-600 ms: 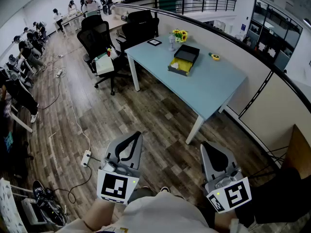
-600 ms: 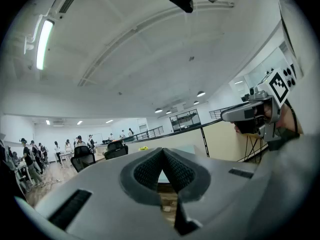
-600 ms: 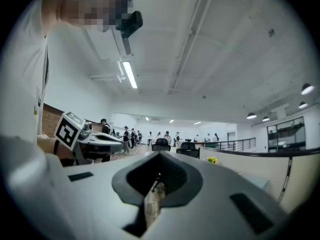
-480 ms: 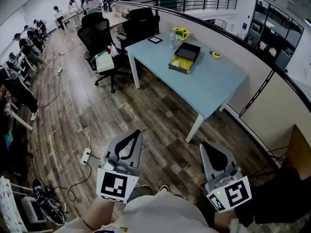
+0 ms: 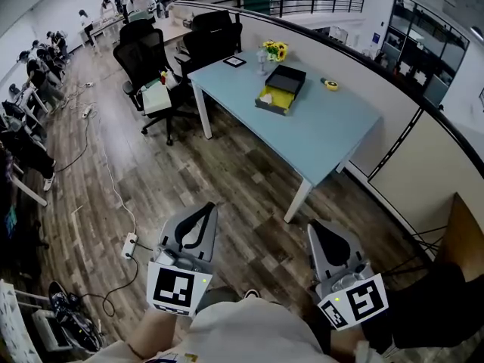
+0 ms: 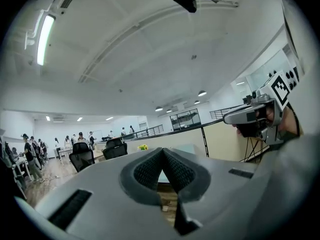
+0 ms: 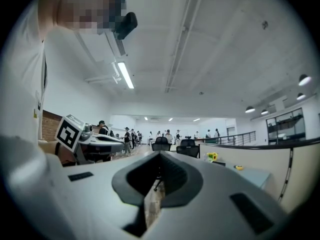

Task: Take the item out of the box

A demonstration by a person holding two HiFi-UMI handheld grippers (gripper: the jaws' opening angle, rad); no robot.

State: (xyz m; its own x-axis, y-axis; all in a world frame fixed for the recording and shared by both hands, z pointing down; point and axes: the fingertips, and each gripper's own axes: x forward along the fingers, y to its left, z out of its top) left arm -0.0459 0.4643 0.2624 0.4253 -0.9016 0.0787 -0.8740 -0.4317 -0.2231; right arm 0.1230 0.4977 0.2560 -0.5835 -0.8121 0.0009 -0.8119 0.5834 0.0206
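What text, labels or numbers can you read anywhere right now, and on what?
No readable words or numbers in any view.
Marker cube on the left gripper: a black-and-white square pattern, no letters.
Marker cube on the right gripper: a square pattern too, no letters.
Box on the table: no print shows.
Small frame on the table: too small to read.

The right gripper [image 7: 160, 155] has its ribbed fingers [image 7: 173, 176] pressed together at the tips, with nothing between them. To its left is the left gripper [image 7: 120, 143] with its marker cube [image 7: 70, 131]. Ahead, a pale desk [image 7: 252, 175] carries yellow flowers [image 7: 212, 156]. The dark shape beside them may be the box [image 7: 219, 163].
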